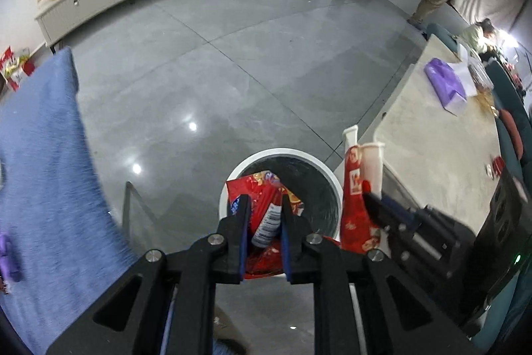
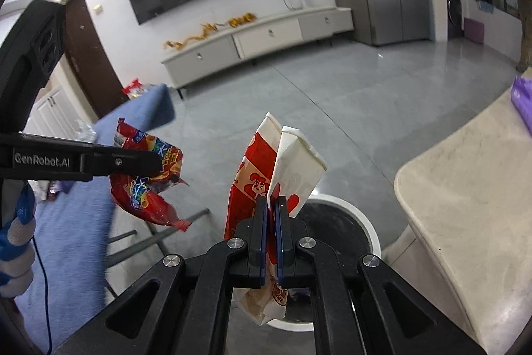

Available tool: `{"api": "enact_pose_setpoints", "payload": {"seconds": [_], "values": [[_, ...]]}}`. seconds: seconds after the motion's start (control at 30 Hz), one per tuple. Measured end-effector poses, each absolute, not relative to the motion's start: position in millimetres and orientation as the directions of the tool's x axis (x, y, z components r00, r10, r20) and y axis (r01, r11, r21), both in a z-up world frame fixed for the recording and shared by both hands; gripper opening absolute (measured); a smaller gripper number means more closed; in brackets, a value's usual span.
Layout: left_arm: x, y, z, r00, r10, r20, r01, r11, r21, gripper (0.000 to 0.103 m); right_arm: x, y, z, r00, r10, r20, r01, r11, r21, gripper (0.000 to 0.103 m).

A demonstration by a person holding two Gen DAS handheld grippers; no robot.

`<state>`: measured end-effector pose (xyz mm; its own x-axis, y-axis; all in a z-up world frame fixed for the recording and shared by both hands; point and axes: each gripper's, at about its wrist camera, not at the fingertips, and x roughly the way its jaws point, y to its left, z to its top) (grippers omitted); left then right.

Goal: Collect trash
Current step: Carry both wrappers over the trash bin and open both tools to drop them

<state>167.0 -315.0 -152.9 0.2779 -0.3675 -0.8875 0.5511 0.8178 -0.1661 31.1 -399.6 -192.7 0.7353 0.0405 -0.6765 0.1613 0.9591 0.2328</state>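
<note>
— Black linkage of my left gripper (image 1: pixel 264 215) fills the near edge of its view. What sits beyond your tips?

— Largest first: grey tiled floor (image 1: pixel 206 62) ahead, a blue cloth (image 1: pixel 43 155) off to my left, a pale stone counter (image 1: pixel 442 135) to my right. Straight under the tips stands the round white-rimmed trash bin (image 1: pixel 282 185).

— And what do you hold?

— My left jaws are narrowed onto a crumpled red snack wrapper (image 1: pixel 266 208), which hangs over the bin's mouth. My right gripper (image 2: pixel 272 215) is pressed nearly flat on a red-and-white paper bag (image 2: pixel 282 168); the bag stands up past the tips, with the bin (image 2: pixel 365 222) just beyond and below.

— Do the two bits of trash touch?

— No. From my right camera the wrapper (image 2: pixel 146 175) hangs well to the left of the bag, pinched in the other gripper (image 2: pixel 156 163).
</note>
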Motion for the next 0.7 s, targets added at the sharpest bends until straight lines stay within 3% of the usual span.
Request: {"api": "enact_pose_setpoints", "payload": {"seconds": [0.1, 0.23, 0.27, 0.53, 0.7], "values": [[177.2, -326.0, -168.8, 0.228, -0.406, -0.885, 0.544, 0.807, -0.23, 0.038, 43.1, -408.6, -210.7, 0.714, 0.02, -0.7, 0.197, 0.953, 0.228, 0.007], [182.5, -326.8, -176.1, 0.203, -0.437, -0.876, 0.526, 0.804, -0.279, 0.048, 51.8, -412.3, -225.2, 0.682, -0.02, -0.731, 0.235, 0.953, 0.193, 0.028], [181.7, -326.5, -174.5, 0.202, -0.446, -0.872, 0.526, 0.8, -0.287, 0.052, 50.7, -412.3, -225.9, 0.68, -0.022, -0.733, 0.238, 0.952, 0.191, 0.029], [167.5, -305.3, -139.6, 0.278, -0.486, -0.829, 0.53, 0.797, -0.29, 0.053, 40.9, -406.4, -205.6, 0.702, -0.023, -0.712, 0.227, 0.955, 0.192, 0.032], [153.2, -274.9, -100.6, 0.395, -0.506, -0.767, 0.531, 0.807, -0.259, 0.053, 30.5, -391.8, -177.0, 0.739, -0.024, -0.673, 0.2, 0.962, 0.186, 0.039]]}}
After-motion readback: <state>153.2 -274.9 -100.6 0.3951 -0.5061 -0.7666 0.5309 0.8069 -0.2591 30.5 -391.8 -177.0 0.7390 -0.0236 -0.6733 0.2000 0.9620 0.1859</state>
